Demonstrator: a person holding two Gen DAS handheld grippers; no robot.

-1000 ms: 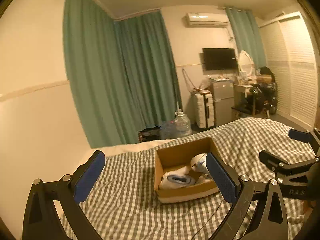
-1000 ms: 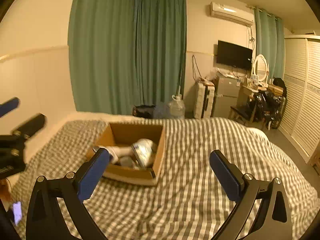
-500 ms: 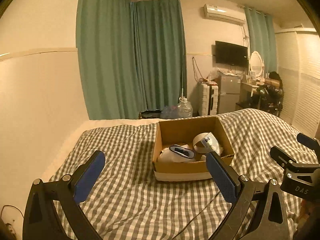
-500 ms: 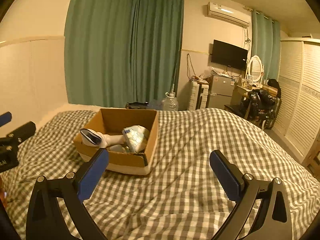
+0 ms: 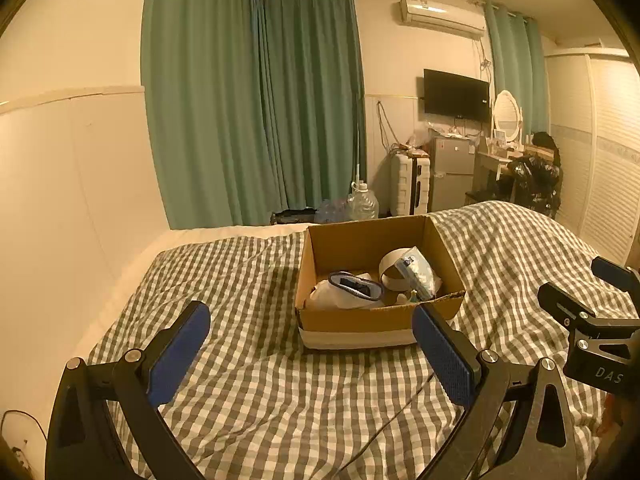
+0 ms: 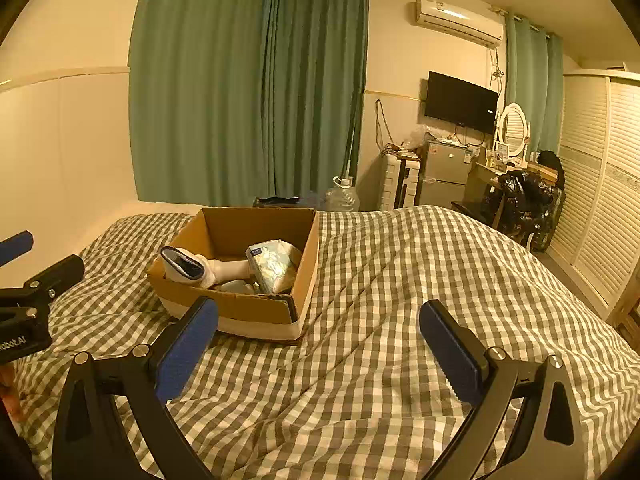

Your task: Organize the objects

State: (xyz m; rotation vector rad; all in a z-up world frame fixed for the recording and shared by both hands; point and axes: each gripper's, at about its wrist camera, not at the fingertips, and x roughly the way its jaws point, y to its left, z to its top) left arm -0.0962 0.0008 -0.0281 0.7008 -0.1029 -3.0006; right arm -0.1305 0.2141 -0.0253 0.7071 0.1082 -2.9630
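Note:
An open cardboard box (image 5: 360, 322) (image 6: 256, 314) stands on the checked bed cover. In it lie a white device with a dark blue face (image 5: 352, 286) (image 6: 184, 266), a pale blue tissue pack (image 5: 418, 274) (image 6: 270, 262) and a white band (image 5: 390, 270). My left gripper (image 5: 310, 350) is open and empty, held over the bed just in front of the box. My right gripper (image 6: 318, 348) is open and empty, in front of the box and to its right. Each gripper shows at the edge of the other's view (image 5: 592, 316) (image 6: 28, 280).
The checked bed cover (image 5: 260, 380) (image 6: 400, 300) fills the foreground, with a thin cable (image 5: 400, 416) lying on it. A wall (image 5: 60, 200) is on the left. Green curtains (image 5: 260, 120), water jugs (image 5: 362, 204), a suitcase (image 5: 410, 190), a fridge and a dressing table stand beyond the bed.
Both grippers have drawn back and levelled, so the box now sits farther ahead and more of the bed shows. Both stay open and empty. The box has not moved.

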